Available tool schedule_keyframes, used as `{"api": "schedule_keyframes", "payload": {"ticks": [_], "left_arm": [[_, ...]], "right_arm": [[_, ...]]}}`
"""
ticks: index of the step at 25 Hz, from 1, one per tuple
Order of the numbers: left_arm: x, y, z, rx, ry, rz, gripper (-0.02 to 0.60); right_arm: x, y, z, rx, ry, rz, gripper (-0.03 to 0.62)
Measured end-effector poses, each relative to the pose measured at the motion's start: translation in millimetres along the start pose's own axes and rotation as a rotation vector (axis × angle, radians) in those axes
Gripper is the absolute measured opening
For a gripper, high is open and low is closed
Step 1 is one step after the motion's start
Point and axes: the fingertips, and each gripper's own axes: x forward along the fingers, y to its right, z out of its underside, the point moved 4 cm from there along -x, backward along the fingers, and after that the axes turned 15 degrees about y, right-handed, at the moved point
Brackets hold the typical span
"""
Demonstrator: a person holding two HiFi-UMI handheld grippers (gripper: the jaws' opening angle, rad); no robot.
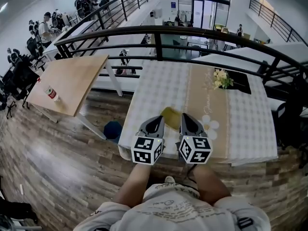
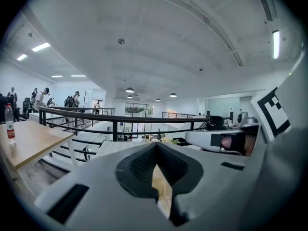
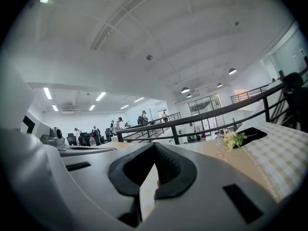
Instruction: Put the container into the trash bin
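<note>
A yellowish container (image 1: 170, 114) lies on the tan runner of the checked table (image 1: 250, 129), near its front edge. My left gripper (image 1: 156, 121) sits just left of it and my right gripper (image 1: 187, 118) just right of it, side by side. Both look shut with nothing between the jaws. In the left gripper view the left gripper (image 2: 155, 150) meets at its tip, and only a sliver of pale surface shows below. The right gripper (image 3: 154, 150) looks the same in its own view. A dark blue trash bin (image 1: 112, 129) stands on the wooden floor left of the table.
A small bunch of flowers (image 1: 222, 78) on a black mat sits at the table's far right. A wooden table (image 1: 72, 76) with a bottle (image 1: 51, 93) stands to the left. A black railing (image 1: 202, 32) runs behind, with people far off at the back left.
</note>
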Motion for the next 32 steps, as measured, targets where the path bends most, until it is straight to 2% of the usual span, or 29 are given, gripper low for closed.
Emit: {"api": "schedule_keyframes", "payload": {"ticks": [10,19,25,32], "left_arm": [[29.4,-19.2,18.3,-0.011,-0.034,0.102,0.003],[52.1,-51.5,46.5,-0.038,-0.095,0.225,0.003],[63.0,-71.3,73.2,-0.069,-0.151,0.276,0.003],[67.4,-95.7,110.5,-0.12,-0.223,0.287,0.003]], "right_arm": [[15.4,12.8,24.7,-0.011,-0.019,0.116,0.002],[30.5,26.8,62.8,-0.04,-0.051,0.297,0.002],[26.7,45.9,105.8,-0.022,-0.145,0.428,0.002],[29.3,59.9,167.8,0.02,-0.283,0.51,0.016]]}}
